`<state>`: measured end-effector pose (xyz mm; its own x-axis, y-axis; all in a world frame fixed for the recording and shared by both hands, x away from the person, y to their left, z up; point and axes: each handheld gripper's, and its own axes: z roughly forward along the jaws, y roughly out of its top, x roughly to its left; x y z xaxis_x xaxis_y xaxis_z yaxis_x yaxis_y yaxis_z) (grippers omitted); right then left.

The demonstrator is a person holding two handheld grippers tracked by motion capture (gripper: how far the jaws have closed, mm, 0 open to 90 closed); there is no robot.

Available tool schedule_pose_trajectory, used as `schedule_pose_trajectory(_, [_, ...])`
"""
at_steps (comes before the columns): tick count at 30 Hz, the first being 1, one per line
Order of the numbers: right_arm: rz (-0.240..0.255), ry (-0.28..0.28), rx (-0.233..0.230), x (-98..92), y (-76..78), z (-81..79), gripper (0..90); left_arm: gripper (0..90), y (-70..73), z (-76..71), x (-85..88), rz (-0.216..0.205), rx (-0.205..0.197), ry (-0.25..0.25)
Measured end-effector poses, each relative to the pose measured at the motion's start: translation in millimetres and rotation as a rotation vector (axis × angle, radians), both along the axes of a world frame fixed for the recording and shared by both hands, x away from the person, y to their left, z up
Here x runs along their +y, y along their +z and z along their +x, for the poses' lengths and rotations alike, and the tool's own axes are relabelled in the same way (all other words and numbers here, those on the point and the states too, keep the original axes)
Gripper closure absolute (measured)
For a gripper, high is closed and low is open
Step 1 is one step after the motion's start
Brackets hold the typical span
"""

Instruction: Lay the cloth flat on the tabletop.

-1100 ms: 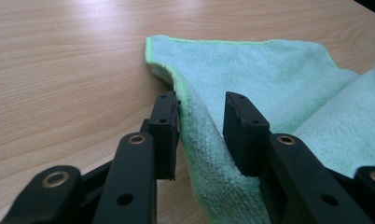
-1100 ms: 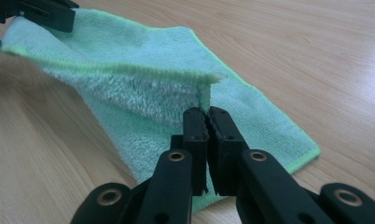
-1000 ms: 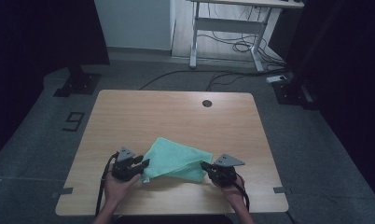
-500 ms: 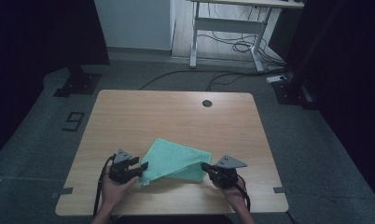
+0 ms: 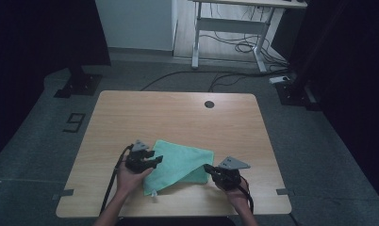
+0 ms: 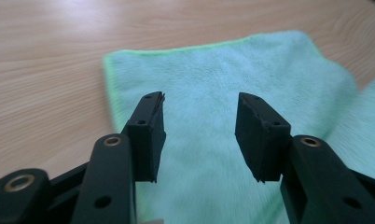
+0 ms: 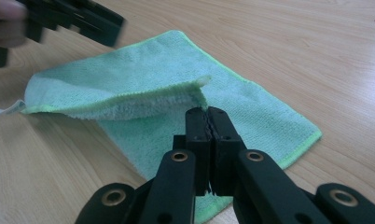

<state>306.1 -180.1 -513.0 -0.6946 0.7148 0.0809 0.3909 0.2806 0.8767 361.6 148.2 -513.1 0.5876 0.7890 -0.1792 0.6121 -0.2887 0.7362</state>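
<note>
Folding tip: my right tool (image 7: 208, 116) is clamped shut at the green cloth (image 5: 180, 165)'s corner, lifting it. My left tool (image 6: 199, 135) has just been opening, nothing between its jaws, so I'd pin the flat layer on the worktop (image 5: 178, 117) first.

Fluffy microfibre cloth (image 5: 180, 165), matt wooden table (image 5: 178, 113)

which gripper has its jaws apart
The left gripper: its jaws stand apart above the green cloth. The right gripper is shut on a cloth fold.
</note>
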Motion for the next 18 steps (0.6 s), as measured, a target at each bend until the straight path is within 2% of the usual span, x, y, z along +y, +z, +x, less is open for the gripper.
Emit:
schedule_pose_trajectory(1, [0.000, 0.000, 0.000, 0.0, 0.0, 0.0, 87.9, 53.1, 0.0, 0.0, 0.0, 0.000, 0.000, 0.000])
schedule_pose_trajectory(2, [0.000, 0.000, 0.001, -0.5, -0.5, 0.7, 87.9, 53.3, -6.1, 12.6, -11.3, 0.027, 0.028, -0.013])
schedule_pose_trajectory(3, [0.000, 0.000, 0.001, -0.5, -0.5, 0.7, 87.9, 53.6, -6.1, 12.6, -11.3, 0.027, 0.028, -0.013])
schedule_pose_trajectory(5, [0.000, -0.003, 0.002, -1.6, -1.2, 1.7, 87.9, 53.7, -13.2, 23.9, -20.0, 0.050, 0.058, -0.022])
schedule_pose_trajectory(7, [0.003, -0.007, 0.004, -3.3, -1.9, 2.5, 87.9, 54.1, -19.7, 31.9, -25.4, 0.072, 0.071, -0.008])
schedule_pose_trajectory(8, [0.004, -0.015, 0.004, -5.7, -2.3, 2.6, 87.9, 54.7, -24.0, 36.8, -27.6, 0.080, 0.072, 0.006])
schedule_pose_trajectory(11, [0.007, -0.025, 0.005, -8.4, -2.8, 2.4, 87.9, 55.7, -24.7, 39.7, -27.7, 0.072, 0.067, 0.019])
schedule_pose_trajectory(13, [0.008, -0.034, 0.007, -11.3, -3.1, 1.0, 87.9, 56.6, -24.9, 42.1, -28.2, 0.083, 0.059, 0.028])
schedule_pose_trajectory(18, [0.003, -0.050, 0.000, -17.8, -1.1, -7.3, 87.9, 55.7, -26.9, 50.7, -23.2, 0.084, 0.038, 0.085])
